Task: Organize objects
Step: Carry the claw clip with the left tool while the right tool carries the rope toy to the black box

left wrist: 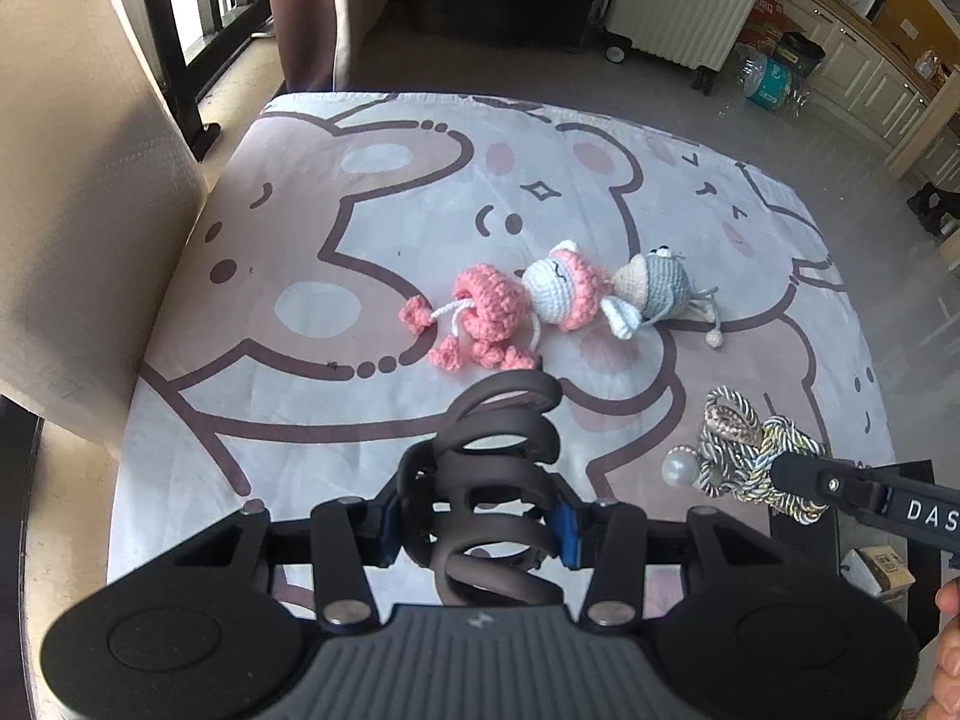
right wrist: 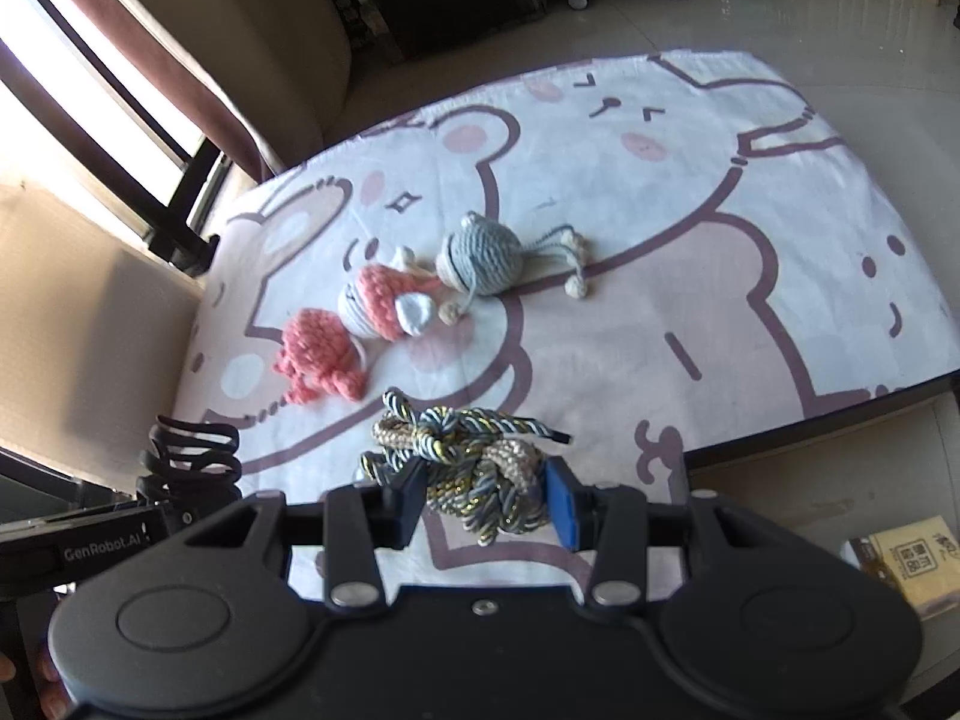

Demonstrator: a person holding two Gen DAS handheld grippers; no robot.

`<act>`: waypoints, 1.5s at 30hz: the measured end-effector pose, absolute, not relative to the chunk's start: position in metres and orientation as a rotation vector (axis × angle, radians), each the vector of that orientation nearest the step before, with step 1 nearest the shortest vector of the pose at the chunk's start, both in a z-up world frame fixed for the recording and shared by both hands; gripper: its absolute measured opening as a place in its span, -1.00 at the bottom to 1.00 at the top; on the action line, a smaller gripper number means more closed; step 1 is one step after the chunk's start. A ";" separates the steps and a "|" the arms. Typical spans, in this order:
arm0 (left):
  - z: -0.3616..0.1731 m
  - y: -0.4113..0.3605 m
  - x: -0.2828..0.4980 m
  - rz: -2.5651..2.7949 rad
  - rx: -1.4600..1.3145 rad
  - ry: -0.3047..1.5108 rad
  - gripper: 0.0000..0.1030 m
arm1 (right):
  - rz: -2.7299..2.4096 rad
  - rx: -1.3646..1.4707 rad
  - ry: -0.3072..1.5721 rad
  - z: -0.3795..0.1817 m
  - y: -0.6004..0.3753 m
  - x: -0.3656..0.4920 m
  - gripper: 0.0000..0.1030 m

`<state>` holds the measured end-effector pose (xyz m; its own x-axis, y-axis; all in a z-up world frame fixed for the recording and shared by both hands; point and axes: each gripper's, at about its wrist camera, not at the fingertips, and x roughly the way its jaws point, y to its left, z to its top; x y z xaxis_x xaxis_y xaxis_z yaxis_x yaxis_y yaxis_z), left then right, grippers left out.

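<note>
- Left gripper (left wrist: pixel 480 531): clamping dark hair claw (left wrist: pixel 501 480), above cloth (left wrist: pixel 270 420).
- Right gripper (right wrist: pixel 487 510): clamping braided cord knot (right wrist: pixel 474 474).
- Three crochet toys (left wrist: pixel 558 294): lying in row mid-cloth, seemingly done.
- Both held items: awaiting placing.

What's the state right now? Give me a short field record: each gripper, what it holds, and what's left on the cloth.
left gripper: shut on dark hair claw clip
right gripper: shut on knotted cord bundle, pearl bead attached
surface: cartoon bear cloth
on cloth: pink crochet toy, white and pink crochet toy, grey crochet toy, lying in a touching row
beside cloth: small box
</note>
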<state>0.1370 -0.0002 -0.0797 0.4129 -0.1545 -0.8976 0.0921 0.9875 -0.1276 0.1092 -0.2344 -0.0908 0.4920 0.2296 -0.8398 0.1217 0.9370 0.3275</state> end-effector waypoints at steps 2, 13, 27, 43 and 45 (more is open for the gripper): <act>-0.069 -0.004 0.132 -0.161 -0.058 1.122 -0.08 | 0.067 0.370 1.043 -0.080 -0.237 0.104 -0.15; -0.029 -0.035 0.105 -0.202 -0.032 1.070 -0.08 | 0.037 0.391 0.974 -0.035 -0.269 0.064 -0.15; -0.018 -0.085 0.084 -0.269 0.009 1.055 -0.08 | -0.025 0.411 0.936 -0.018 -0.320 0.027 -0.15; -0.046 -0.160 0.072 -0.389 0.022 1.111 -0.08 | -0.120 0.427 0.960 -0.041 -0.383 0.007 -0.15; -0.051 -0.169 0.072 -0.403 0.019 1.121 -0.08 | -0.128 0.428 0.971 -0.047 -0.389 0.006 -0.15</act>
